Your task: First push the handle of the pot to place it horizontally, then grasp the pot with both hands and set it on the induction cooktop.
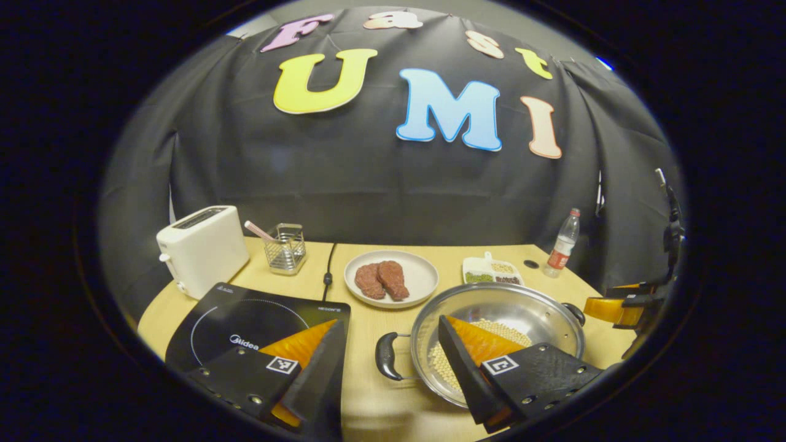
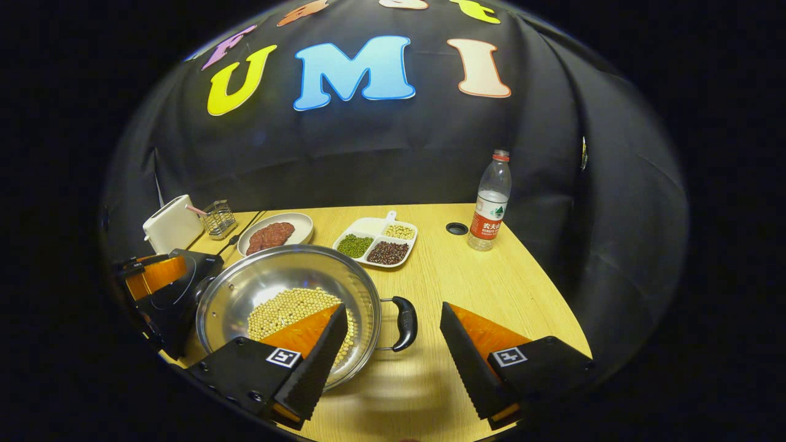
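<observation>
Left gripper view first: the left gripper (image 1: 391, 344) is spread wide and grasps nothing, its fingers straddling the pot's near handle (image 1: 387, 356). The steel pot (image 1: 540, 307) sits on the wooden table (image 1: 362, 405), just right of the black induction cooktop (image 1: 245, 319), with pale soybeans (image 1: 509, 334) heaped in its bottom. Behind the pot a white plate (image 1: 420, 276) carries two pieces of raw meat (image 1: 382, 280), and a divided dish (image 1: 491, 270) holds green, pale and dark beans. A wire basket (image 1: 285, 247) near the toaster (image 1: 202, 248) holds a pink stick.

Right gripper view: the right gripper (image 2: 393, 344) is likewise released, fingers either side of the pot's other handle (image 2: 404, 323). Behind the pot stands a water bottle (image 2: 490, 202).
</observation>
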